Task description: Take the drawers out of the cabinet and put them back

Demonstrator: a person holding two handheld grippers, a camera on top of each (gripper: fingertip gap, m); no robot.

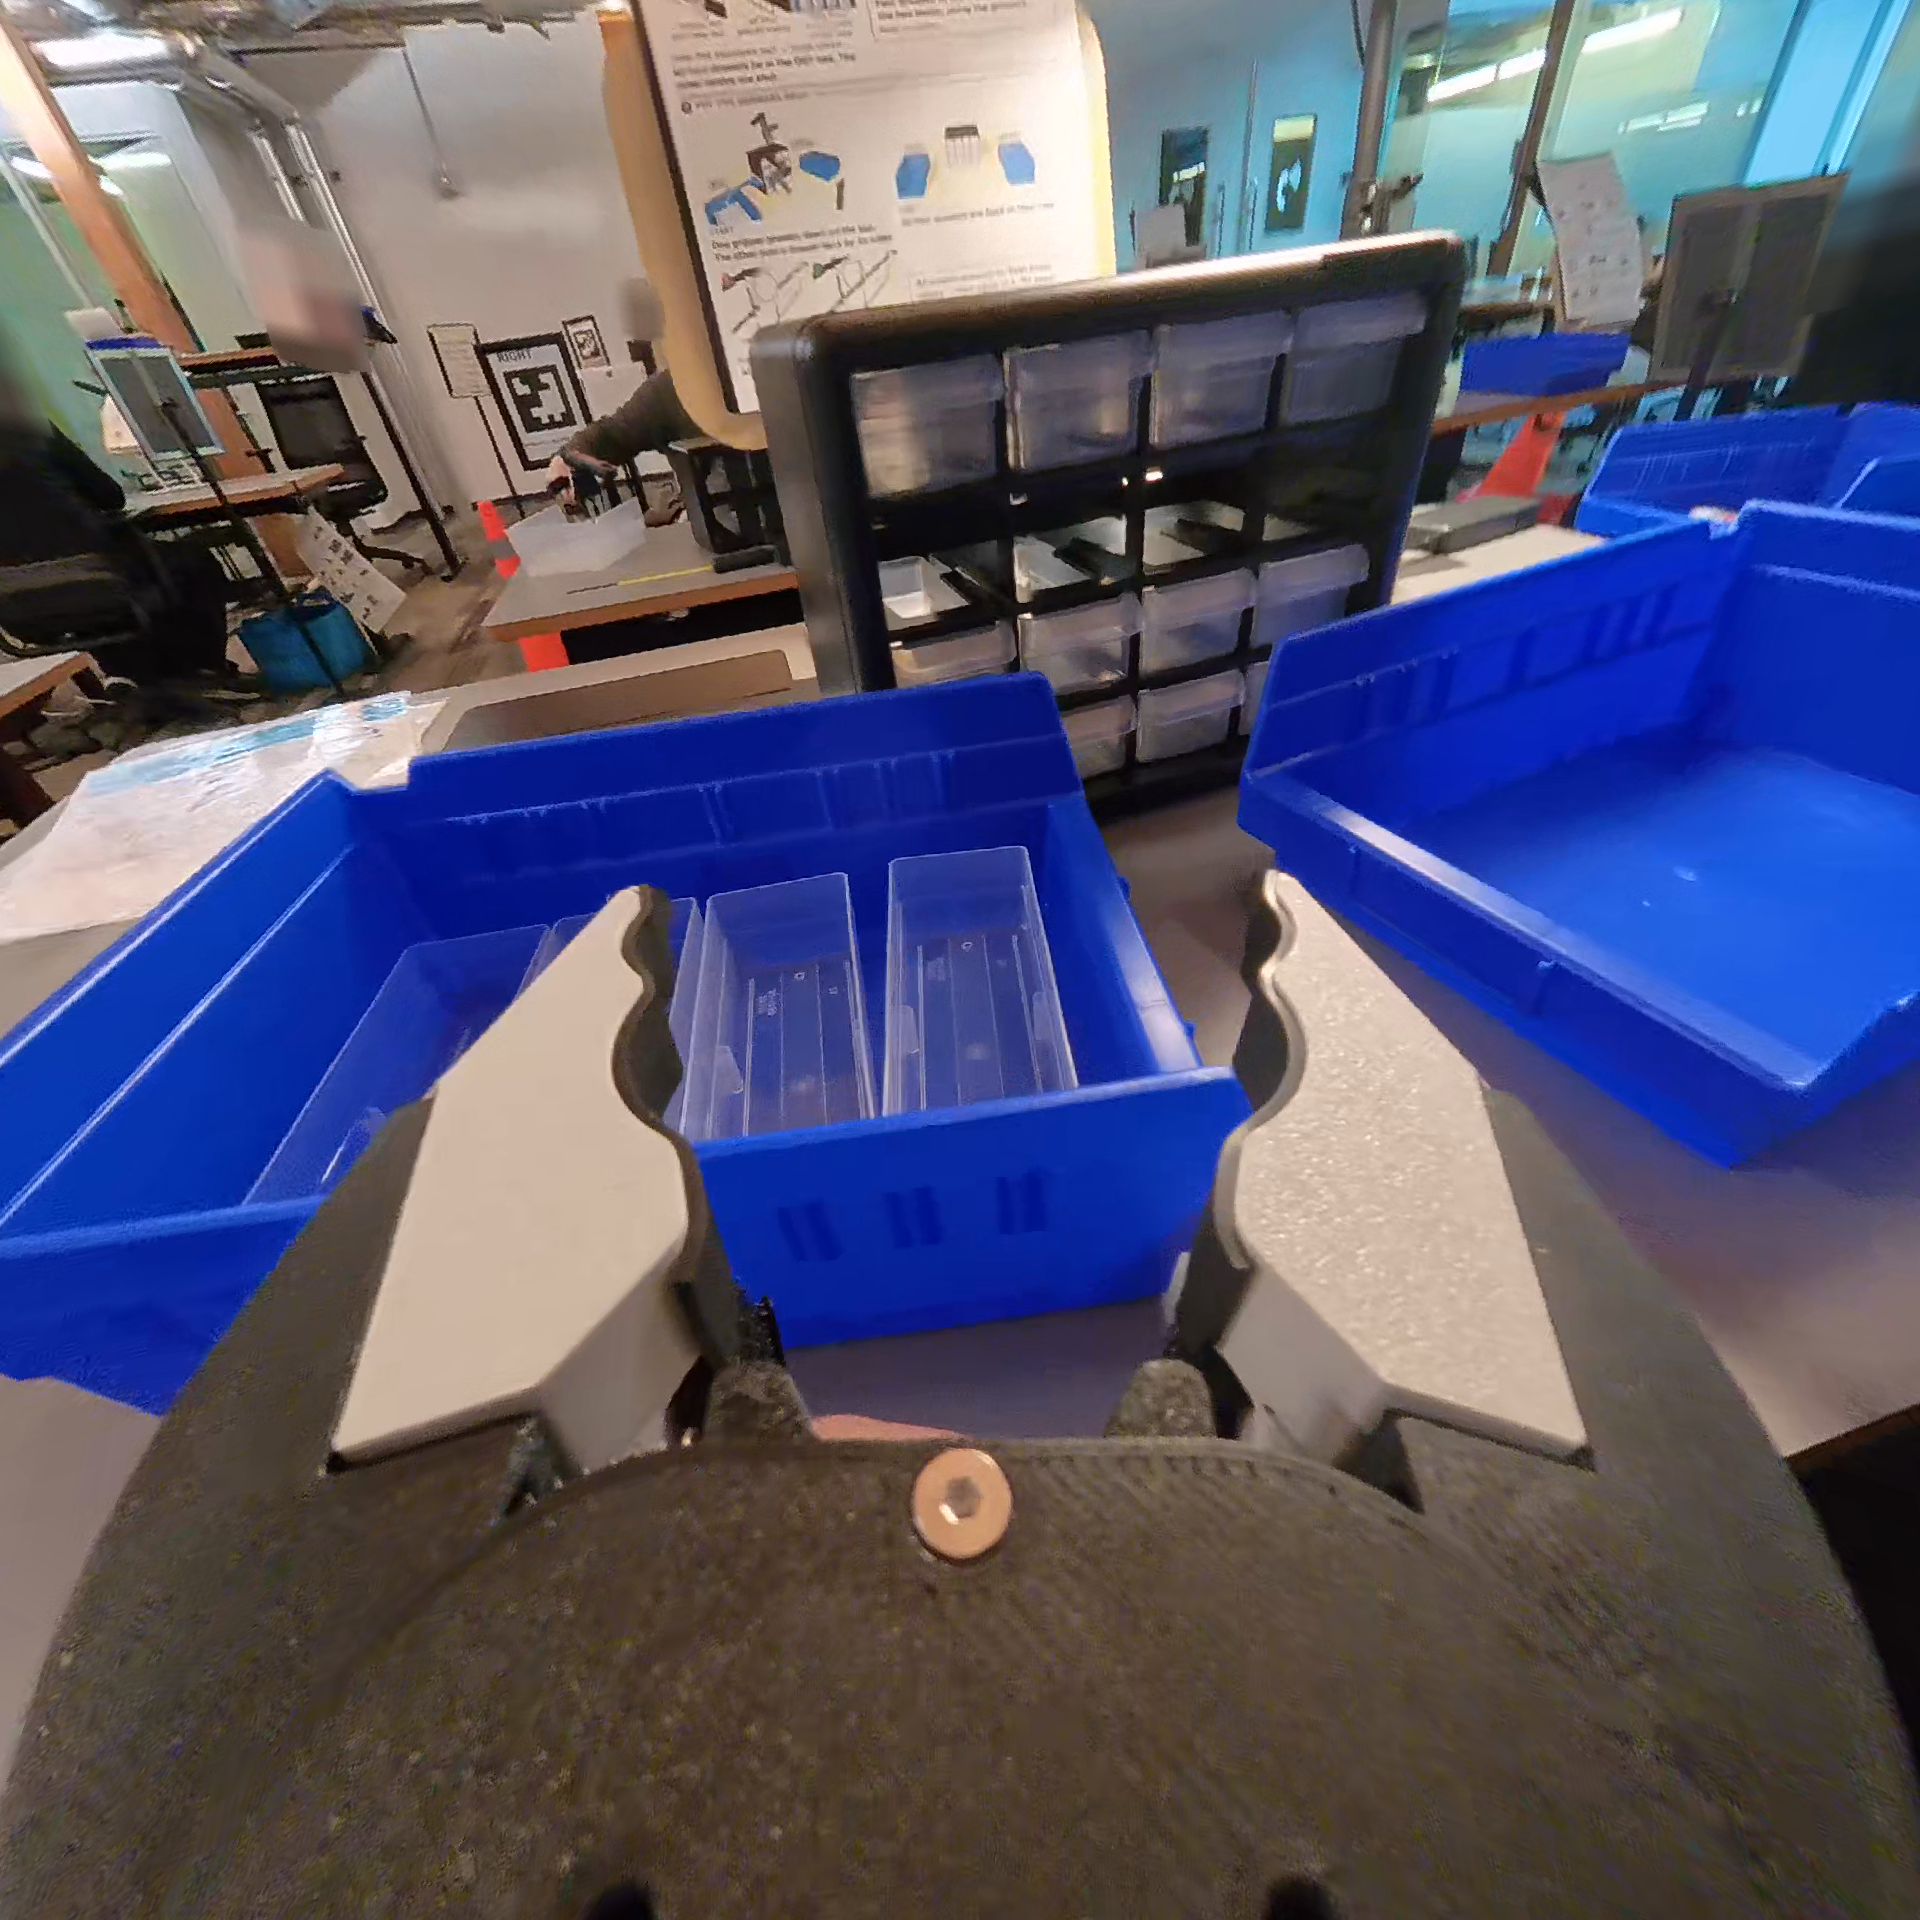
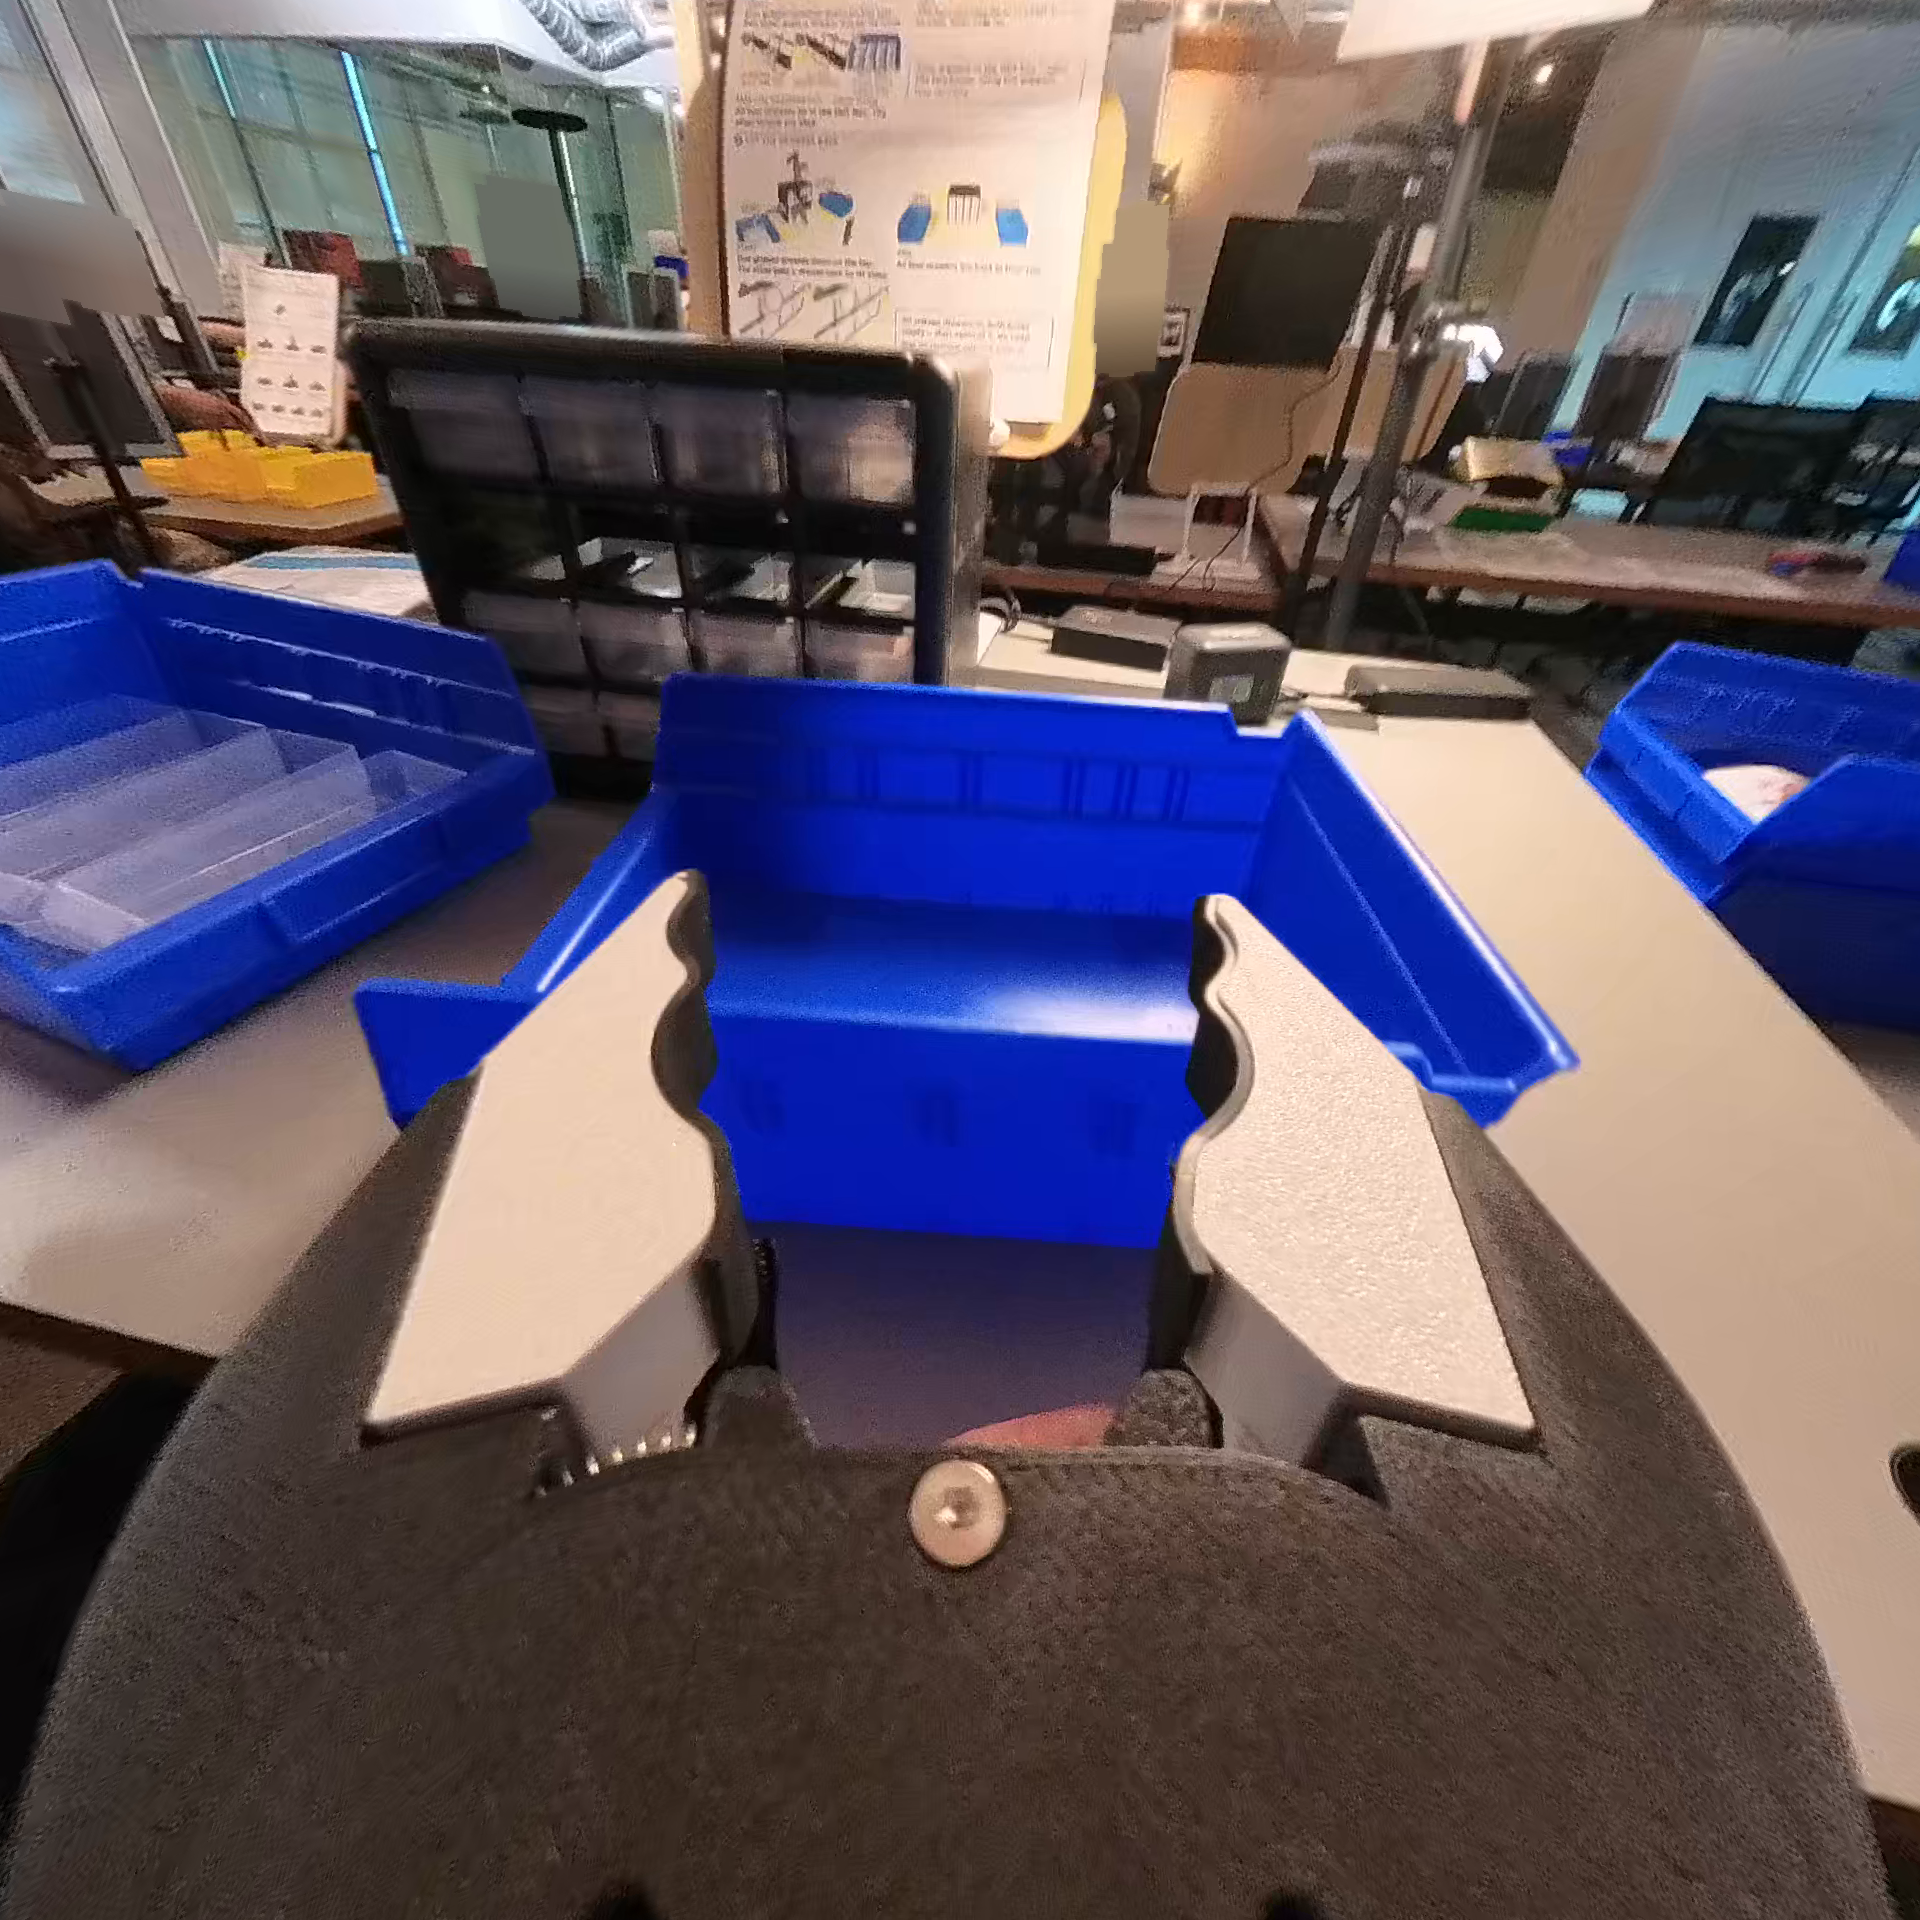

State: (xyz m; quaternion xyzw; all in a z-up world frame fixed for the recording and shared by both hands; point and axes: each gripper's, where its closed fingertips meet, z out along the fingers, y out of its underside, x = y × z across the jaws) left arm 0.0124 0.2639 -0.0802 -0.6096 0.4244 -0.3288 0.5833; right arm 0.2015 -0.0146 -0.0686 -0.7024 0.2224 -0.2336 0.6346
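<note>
A black drawer cabinet (image 1: 1122,499) stands at the back of the table; one row of its slots is open, the rest hold clear drawers. It also shows in the right wrist view (image 2: 665,520). My left gripper (image 1: 951,914) is open and empty, above the near wall of a blue bin (image 1: 935,1226) that holds several clear drawers (image 1: 971,987) side by side. My right gripper (image 2: 945,914) is open and empty, in front of a second blue bin (image 2: 956,1132), whose floor is bare. The left bin with drawers shows at the left of the right wrist view (image 2: 208,935).
The second blue bin (image 1: 1610,935) sits right of my left gripper. More blue bins stand at the far right (image 2: 1787,852). Black boxes (image 2: 1226,665) lie behind the right bin. A plastic sheet (image 1: 208,790) lies at the left. An instruction poster (image 1: 873,156) hangs behind the cabinet.
</note>
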